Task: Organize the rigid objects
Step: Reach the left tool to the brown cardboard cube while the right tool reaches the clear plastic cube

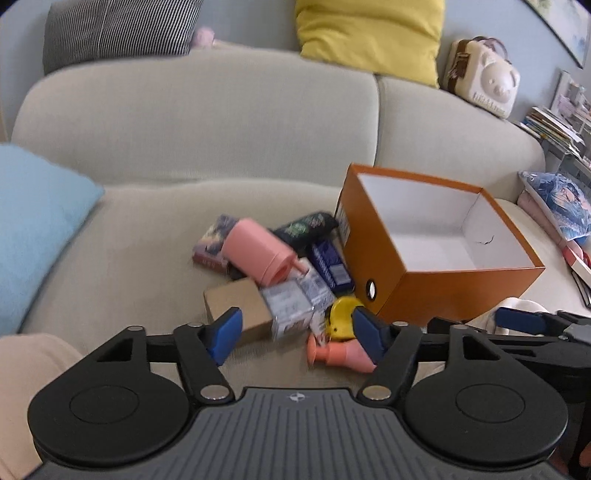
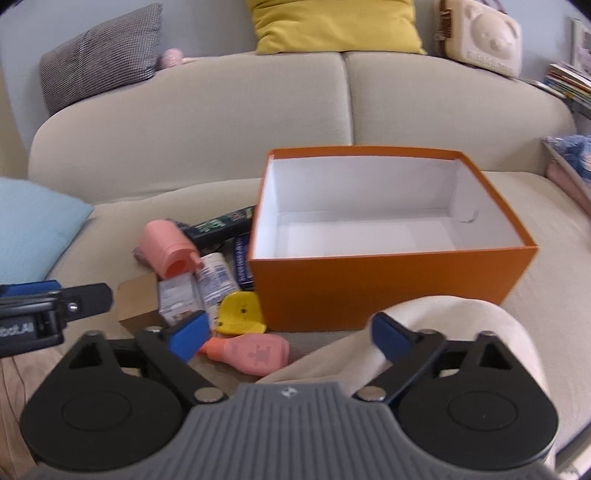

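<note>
An open orange box [image 1: 384,254] [image 2: 369,280] with a white, empty inside sits on the beige sofa seat. To its left lies a pile of small objects: a pink cup [image 1: 255,254] [image 2: 170,247], a brown carton [image 1: 240,306] [image 2: 138,299], a silver-white box [image 1: 291,310], a dark blue box [image 1: 330,264], a black-green pack [image 1: 304,229] [image 2: 221,223], a yellow toy [image 1: 341,317] [image 2: 240,312] and a pink bottle [image 1: 343,354] [image 2: 251,352]. My left gripper [image 1: 299,332] is open and empty just before the pile. My right gripper [image 2: 291,338] is open and empty before the box.
A light blue cushion [image 1: 33,229] lies at the left of the seat. Grey and yellow [image 1: 369,33] cushions rest on the sofa back, with a cream bear case [image 1: 484,79]. Books and a blue bag [image 1: 561,203] crowd the right side. A cream cloth [image 2: 424,332] lies under the right gripper.
</note>
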Motion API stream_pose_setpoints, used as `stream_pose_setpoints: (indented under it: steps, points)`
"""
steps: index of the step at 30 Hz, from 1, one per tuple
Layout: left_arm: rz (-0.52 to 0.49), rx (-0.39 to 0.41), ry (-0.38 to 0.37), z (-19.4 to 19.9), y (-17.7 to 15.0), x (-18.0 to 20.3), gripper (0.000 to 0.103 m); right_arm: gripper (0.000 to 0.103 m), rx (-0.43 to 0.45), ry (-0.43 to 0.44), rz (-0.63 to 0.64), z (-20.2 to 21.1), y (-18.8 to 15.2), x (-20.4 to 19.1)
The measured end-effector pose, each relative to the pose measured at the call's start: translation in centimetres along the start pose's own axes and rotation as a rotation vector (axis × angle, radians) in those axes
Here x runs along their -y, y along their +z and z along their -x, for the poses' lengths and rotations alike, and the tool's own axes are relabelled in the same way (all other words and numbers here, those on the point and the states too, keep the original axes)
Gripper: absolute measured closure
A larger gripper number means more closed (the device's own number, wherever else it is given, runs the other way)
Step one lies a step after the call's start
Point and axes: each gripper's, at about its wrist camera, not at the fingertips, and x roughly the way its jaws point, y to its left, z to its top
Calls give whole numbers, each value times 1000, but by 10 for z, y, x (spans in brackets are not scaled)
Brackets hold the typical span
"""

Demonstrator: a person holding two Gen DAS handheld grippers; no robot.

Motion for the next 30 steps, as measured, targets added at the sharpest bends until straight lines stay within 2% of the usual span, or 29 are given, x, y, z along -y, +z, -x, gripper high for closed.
stream_pose_setpoints:
  steps: [1,3,4,5,7,12,13,14,18,23,28,30]
  points:
    - [11,-18,-4,-4,0,-3,30,20,-7,19,4,-3,0,-2]
    - [22,-43,0,-10,0,-9,33,21,-29,41,13,-11,2,-5]
    - [24,-54,5,-13,1,-11,34,25,-37,47,24,-15,3,-8]
    - [27,-68,10,-15,2,-13,34,35,-44,57,40,-19,4,-11]
    - [48,-99,30,-23,5,-19,34,44,-65,91,66,-27,7,-18]
    - [132,-162,86,-46,15,-37,19,45,-101,173,128,-52,13,-44]
    - [114,-187,56,-52,18,-41,18,45,-106,184,147,-58,14,-50]
    - [138,-207,56,-58,19,-45,18,45,-114,196,165,-66,15,-56]
    - [203,-267,52,-83,24,-55,16,45,-152,219,197,-91,21,-70]
    - [221,-306,54,-100,25,-64,16,45,-195,247,216,-117,25,-84]
    - [239,-348,16,-112,26,-72,16,46,-214,223,235,-135,25,-90]
    - [245,-349,-7,-115,26,-73,16,51,-221,202,239,-140,26,-89]
